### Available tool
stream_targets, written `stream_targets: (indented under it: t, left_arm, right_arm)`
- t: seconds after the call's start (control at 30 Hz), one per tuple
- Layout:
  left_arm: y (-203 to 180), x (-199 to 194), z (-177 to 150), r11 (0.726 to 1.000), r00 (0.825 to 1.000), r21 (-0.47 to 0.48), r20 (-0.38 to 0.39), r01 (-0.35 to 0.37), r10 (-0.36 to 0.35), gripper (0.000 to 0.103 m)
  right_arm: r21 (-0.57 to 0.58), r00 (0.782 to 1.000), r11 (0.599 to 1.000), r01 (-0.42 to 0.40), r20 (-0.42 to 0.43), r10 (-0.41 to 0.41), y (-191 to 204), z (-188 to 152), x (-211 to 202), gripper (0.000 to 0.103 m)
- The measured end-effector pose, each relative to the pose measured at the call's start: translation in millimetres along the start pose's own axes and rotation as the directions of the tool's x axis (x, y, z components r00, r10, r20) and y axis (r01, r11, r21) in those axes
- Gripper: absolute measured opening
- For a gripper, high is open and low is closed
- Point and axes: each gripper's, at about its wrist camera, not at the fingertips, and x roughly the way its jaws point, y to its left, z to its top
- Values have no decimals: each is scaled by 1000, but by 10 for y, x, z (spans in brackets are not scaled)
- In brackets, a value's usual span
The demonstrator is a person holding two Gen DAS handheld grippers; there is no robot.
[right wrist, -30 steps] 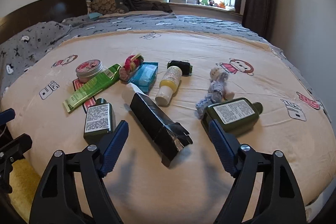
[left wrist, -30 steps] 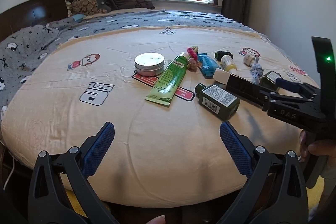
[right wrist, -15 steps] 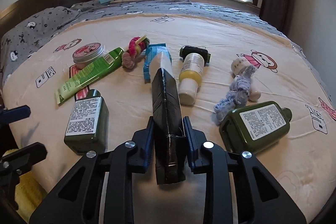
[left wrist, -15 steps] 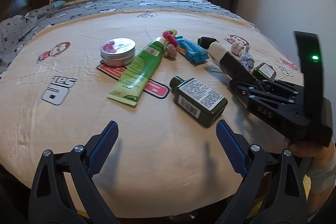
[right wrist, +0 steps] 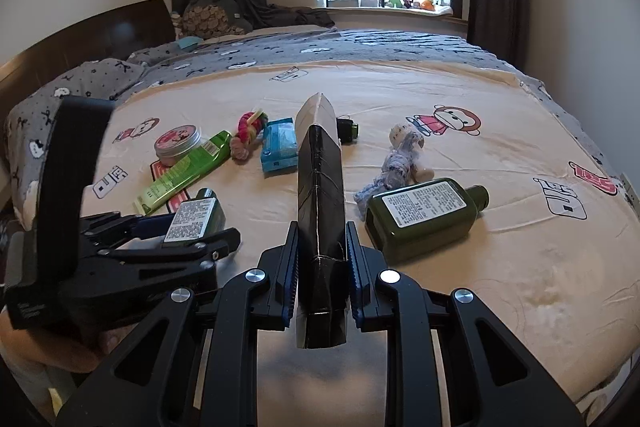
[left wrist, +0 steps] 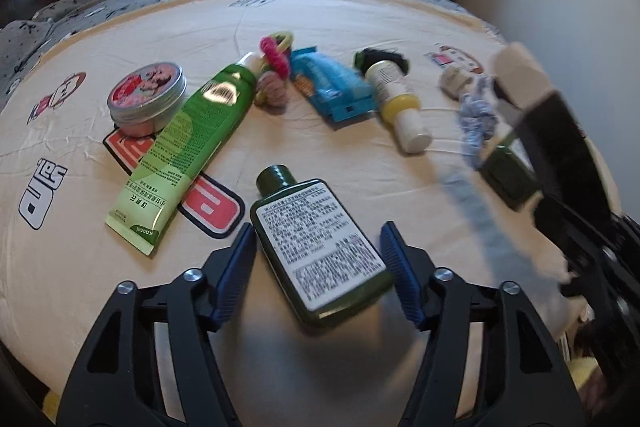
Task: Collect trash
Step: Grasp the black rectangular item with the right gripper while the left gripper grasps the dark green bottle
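Observation:
My right gripper (right wrist: 322, 291) is shut on a black carton (right wrist: 320, 195) with a white top and holds it above the bed; the carton also shows at the right in the left wrist view (left wrist: 560, 131). My left gripper (left wrist: 318, 275) is open, its blue pads on either side of a dark green bottle (left wrist: 320, 247) with a white label lying on the cream sheet; I cannot tell whether the pads touch it. That bottle also shows in the right wrist view (right wrist: 196, 217). A second dark green bottle (right wrist: 424, 215) lies to the right.
On the bed (left wrist: 80, 267) lie a green tube (left wrist: 188, 151), a round tin (left wrist: 148, 95), a pink and yellow rope toy (left wrist: 276, 55), a blue packet (left wrist: 332, 87), a yellow and white bottle (left wrist: 400, 103) and a blue-grey knitted toy (left wrist: 476, 123). A wall rises at right.
My left gripper has moved forward and narrowed around the near green bottle. My right gripper closed on the black carton and lifted it off the bed.

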Motion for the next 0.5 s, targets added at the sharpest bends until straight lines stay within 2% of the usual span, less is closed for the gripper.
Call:
stream_targets:
  t: [0.27, 0.5]
  left_arm:
    - [49, -76, -56, 999, 999, 28, 28, 31, -32, 58]
    - [74, -533, -361, 993, 993, 96, 92, 64, -73, 58]
  right_arm:
    - [-6, 1000, 1000, -8, -19, 8, 25, -154, -44, 22]
    - [-24, 1000, 999, -23, 7, 23, 56, -283, -327, 22]
